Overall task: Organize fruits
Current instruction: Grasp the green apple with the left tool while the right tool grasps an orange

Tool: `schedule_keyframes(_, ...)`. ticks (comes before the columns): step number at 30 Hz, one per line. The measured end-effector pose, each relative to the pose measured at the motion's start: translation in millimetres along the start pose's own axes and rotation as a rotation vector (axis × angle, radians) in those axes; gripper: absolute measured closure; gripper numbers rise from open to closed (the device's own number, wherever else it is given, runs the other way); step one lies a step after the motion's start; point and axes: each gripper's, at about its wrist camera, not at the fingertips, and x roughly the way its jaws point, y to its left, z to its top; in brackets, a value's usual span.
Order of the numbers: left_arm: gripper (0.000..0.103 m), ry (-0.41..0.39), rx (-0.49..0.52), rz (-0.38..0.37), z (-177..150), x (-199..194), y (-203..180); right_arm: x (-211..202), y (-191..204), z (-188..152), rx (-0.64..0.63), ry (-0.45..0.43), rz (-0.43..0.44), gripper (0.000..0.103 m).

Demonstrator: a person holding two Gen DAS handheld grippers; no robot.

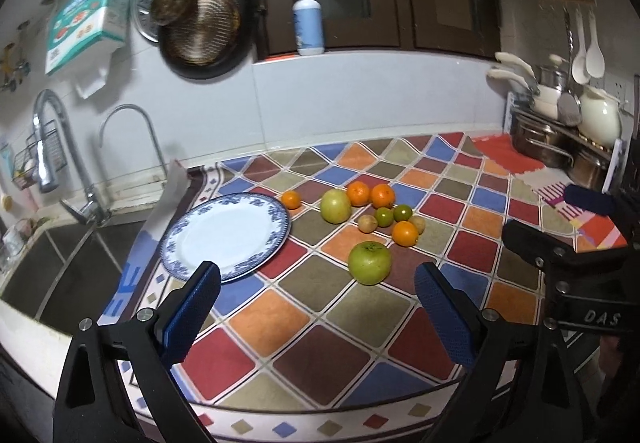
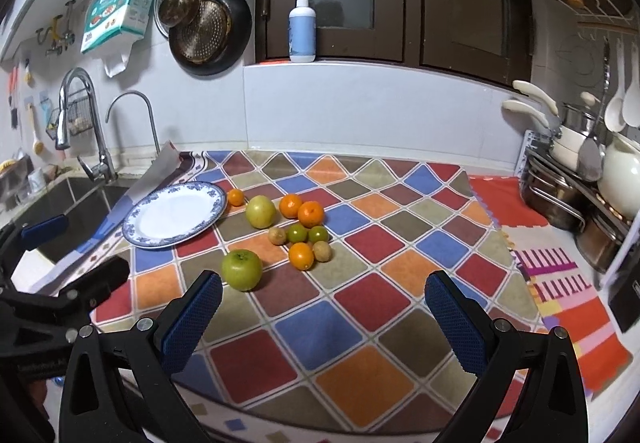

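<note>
Through the left wrist camera I see my left gripper (image 1: 316,285) spread wide and holding nothing, the green apple (image 1: 369,257) just beyond it, the blue-rimmed plate (image 1: 225,235) far-left. Through the right wrist camera my right gripper (image 2: 323,293) gapes equally wide, empty; oranges (image 2: 301,211) cluster beyond the apple.

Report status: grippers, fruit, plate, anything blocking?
Left gripper open, right gripper open, both holding nothing. Plate bare; fruit loose on the cloth, green apple nearest. Nothing in the way.
</note>
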Motion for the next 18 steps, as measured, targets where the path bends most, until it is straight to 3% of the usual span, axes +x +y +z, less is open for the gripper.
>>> schedule_keyframes(6, 0.012, 0.029, 0.065, -0.055, 1, 36, -11, 37, -3, 6, -0.062, 0.036, 0.031, 0.006)
schedule_keyframes(12, 0.025, 0.085, 0.12, -0.096, -3, 75, -16, 79, 1, 6, -0.147, 0.077, 0.072, 0.019)
schedule_keyframes(18, 0.031, 0.131, 0.161, -0.148, -8, 106, -21, 121, 14, 2, -0.289, 0.119, 0.112, 0.032)
